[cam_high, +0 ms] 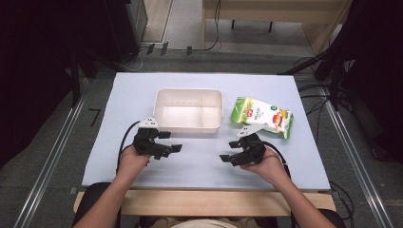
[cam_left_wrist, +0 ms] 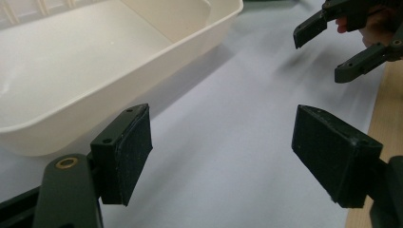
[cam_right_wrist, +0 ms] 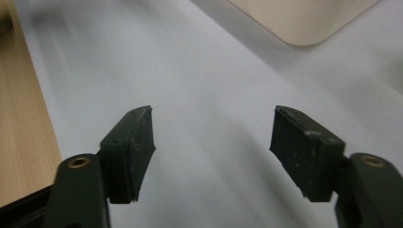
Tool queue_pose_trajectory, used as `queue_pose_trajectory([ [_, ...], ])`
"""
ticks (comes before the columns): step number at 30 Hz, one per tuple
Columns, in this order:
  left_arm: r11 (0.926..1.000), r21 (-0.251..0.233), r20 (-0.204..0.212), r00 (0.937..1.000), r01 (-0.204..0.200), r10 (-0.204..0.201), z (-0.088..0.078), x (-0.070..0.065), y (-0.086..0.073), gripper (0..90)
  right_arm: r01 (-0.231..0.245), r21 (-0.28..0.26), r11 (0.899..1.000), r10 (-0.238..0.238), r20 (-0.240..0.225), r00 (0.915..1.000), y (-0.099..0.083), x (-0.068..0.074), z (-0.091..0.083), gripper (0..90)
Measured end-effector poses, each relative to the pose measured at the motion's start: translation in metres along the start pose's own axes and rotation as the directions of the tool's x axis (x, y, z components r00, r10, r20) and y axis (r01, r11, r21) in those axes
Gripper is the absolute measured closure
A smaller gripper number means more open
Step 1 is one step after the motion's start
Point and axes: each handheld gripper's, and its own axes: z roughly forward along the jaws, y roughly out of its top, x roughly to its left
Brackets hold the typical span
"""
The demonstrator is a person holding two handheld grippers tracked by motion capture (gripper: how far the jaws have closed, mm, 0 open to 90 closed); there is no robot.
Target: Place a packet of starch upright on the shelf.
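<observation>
The white plastic tub [cam_high: 188, 110] sits on the pale blue table cover [cam_high: 204, 161] at the far middle, open side up, with nothing visible inside. A green snack bag [cam_high: 262, 117] lies flat just beside the tub's right end, apart from it. The left gripper [cam_high: 167, 148] hovers near the tub's front left corner, jaws pointing right; in the left gripper view its jaws stand wide apart with nothing between them, and the tub [cam_left_wrist: 95, 71] lies ahead and to the left, clear of both pads. The right gripper [cam_high: 231, 151] faces it, jaws spread wide and holding nothing; the snack bag lies behind it. Bare cover separates the two grippers. The wooden table edge [cam_high: 204, 202] runs along the near side.
</observation>
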Motion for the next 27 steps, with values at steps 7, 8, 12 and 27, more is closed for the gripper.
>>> queue_pose_trajectory([
  [7, 0.9999, 0.016, -0.011, 0.9999, -0.005, 0.006, 0.000, 0.000, -0.001, 21.9, -0.010, -0.032, 0.999, 0.011, 0.012, 0.9999, 0.002, -0.004, -0.004, 37.9],
  [8, 0.9999, 0.015, -0.011, 0.9999, -0.006, 0.006, 0.000, 0.000, -0.001, 21.9, -0.013, -0.031, 0.999, 0.013, 0.016, 0.9998, 0.002, -0.005, -0.004, 38.1],
  [12, 0.9999, 0.009, 0.023, 0.9997, 0.007, -0.007, 0.001, -0.001, -0.001, 22.0, -0.017, -0.042, 0.999, 0.019, 0.033, 0.9993, 0.002, -0.008, -0.008, 39.5],
  [27, 0.9984, 0.042, -0.022, 0.9990, -0.038, 0.039, 0.004, -0.004, -0.001, 22.0, -0.016, -0.061, 0.998, 0.022, 0.101, 0.9947, 0.002, -0.017, -0.019, 40.5],
])
